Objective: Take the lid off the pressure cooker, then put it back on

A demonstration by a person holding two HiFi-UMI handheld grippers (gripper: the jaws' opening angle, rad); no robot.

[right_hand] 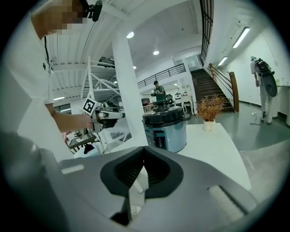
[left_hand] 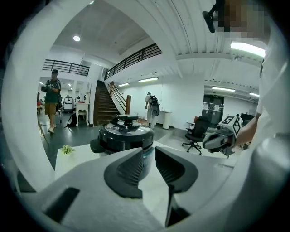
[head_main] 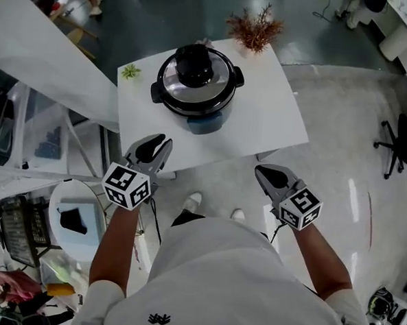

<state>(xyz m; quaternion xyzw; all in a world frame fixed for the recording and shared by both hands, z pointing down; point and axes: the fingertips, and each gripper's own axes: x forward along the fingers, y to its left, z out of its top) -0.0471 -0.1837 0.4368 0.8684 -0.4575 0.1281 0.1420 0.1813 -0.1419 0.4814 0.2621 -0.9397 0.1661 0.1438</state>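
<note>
Starting at the left, there's a small round white stand (head_main: 60, 229) down among the floor clutter, well apart from the action. Next is the left gripper (head_main: 160, 144), held over the near left edge of the white desk (head_main: 268, 114) and pointing toward the cooker. In the left gripper view its jaws stand a narrow gap apart with nothing between them, so it's released. A little green plant (head_main: 131, 71) sits at the desk's far left corner, off to the side of the pot. The pressure cooker (head_main: 205, 121) stands on the desk toward the back, with the lid (head_main: 194, 67) on it and the black knob up, and neither gripper is touching it. Only bare desk top lies between the left gripper and the pot. Behind it to the right, a dried reddish plant (head_main: 255, 27) stands at the far edge. The right gripper (head_main: 261, 171) hangs just off the desk's near edge over the floor, near the person's shoes (head_main: 194, 200). In the right gripper view its jaws are clenched tip to tip on nothing, with the cooker ahead. At the far right, a black office chair (head_main: 400, 146) stands well apart
</note>
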